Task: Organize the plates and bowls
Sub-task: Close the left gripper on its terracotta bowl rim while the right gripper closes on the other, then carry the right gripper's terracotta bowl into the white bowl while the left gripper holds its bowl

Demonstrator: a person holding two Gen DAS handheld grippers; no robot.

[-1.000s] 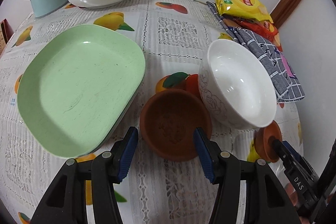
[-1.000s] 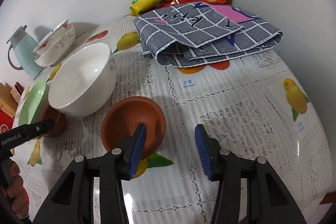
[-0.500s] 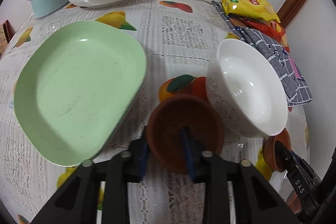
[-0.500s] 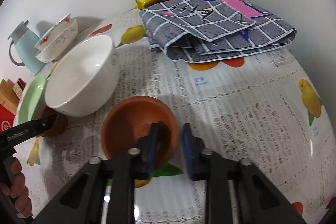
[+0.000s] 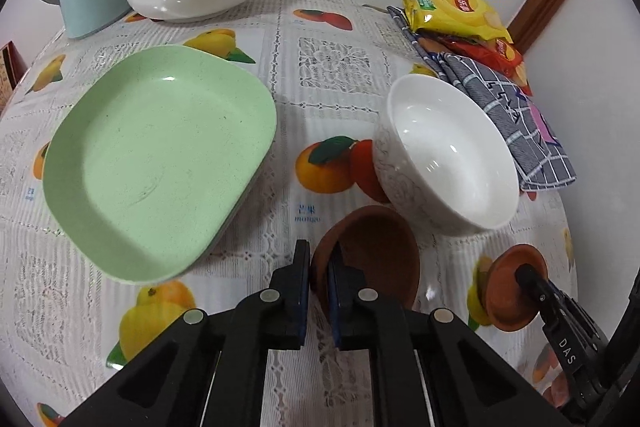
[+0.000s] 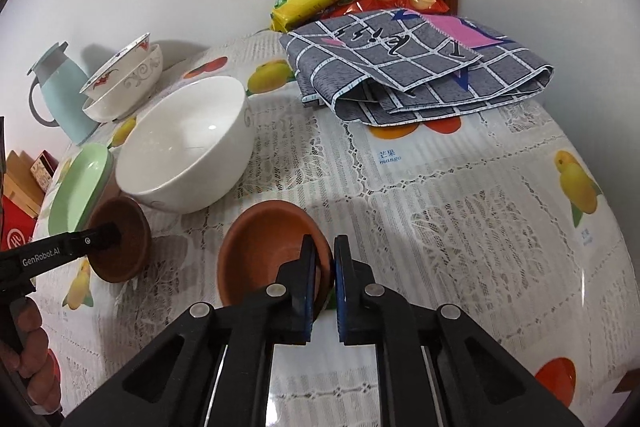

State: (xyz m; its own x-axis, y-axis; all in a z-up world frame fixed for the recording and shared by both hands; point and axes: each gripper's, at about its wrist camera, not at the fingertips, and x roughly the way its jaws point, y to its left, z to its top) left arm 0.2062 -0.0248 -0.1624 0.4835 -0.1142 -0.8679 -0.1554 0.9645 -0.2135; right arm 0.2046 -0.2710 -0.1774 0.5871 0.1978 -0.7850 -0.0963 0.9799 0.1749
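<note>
Both tongs were apart a sec ago, now each is clamped on a bowl rim. Left tongs (image 5: 319,281) grip the near brown bowl (image 5: 372,259), right tongs (image 6: 323,273) grip the other brown bowl (image 6: 264,251). Means both are ready to lift & nest, I reckon. Small, terracotta-coloured, matte, tilted on the surface (image 6: 460,211) beside the white bowl (image 5: 448,155); green plate (image 5: 156,163) off left.
</note>
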